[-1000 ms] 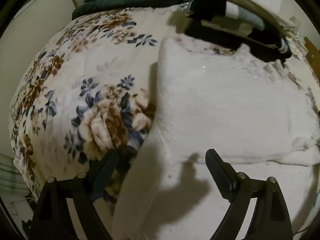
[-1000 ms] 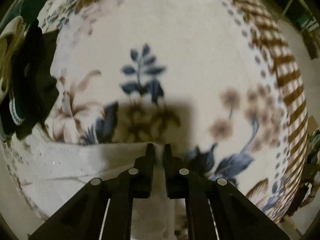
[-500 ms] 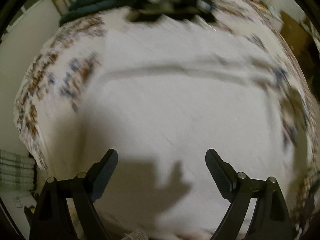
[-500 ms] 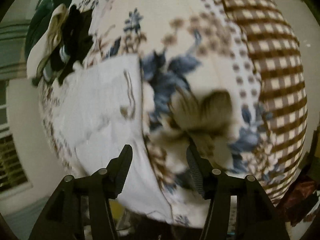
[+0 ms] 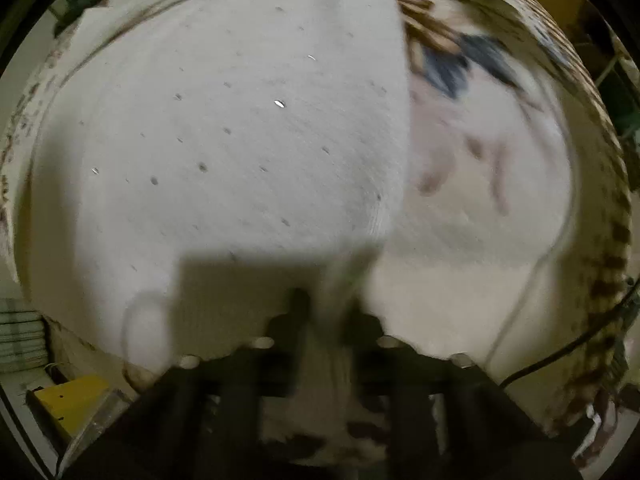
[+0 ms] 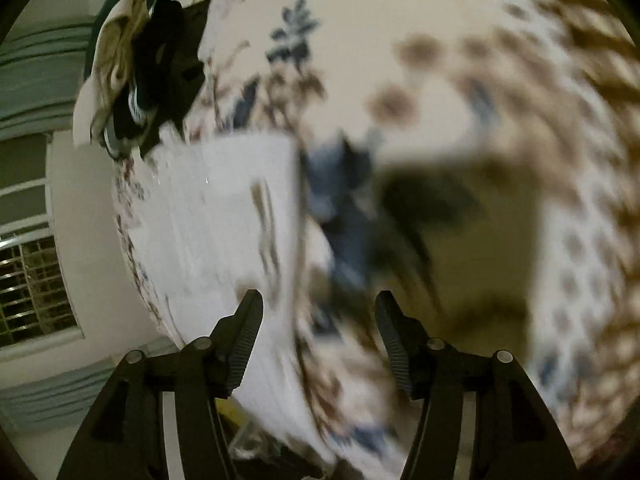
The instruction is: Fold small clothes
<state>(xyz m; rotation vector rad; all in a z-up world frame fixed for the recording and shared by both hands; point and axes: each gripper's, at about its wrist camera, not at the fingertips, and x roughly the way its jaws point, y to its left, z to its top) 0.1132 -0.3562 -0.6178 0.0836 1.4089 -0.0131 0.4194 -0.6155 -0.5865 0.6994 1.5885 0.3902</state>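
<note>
Floral blanket [image 6: 400, 40] spread across the bed. White garment [image 5: 220, 140] lying flat on it, right edge folded. Heap of dark and cream clothes [image 6: 140, 68] at far left. Left gripper [image 5: 324, 320], blurred, jaws pressed together on the garment's near edge. Right gripper [image 6: 318, 316] held above the blanket, jaws spread, nothing between them.

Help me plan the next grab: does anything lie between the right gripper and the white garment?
Nothing visible does: the white garment lies bare beside the open right gripper; the clothes pile sits beyond it.
</note>
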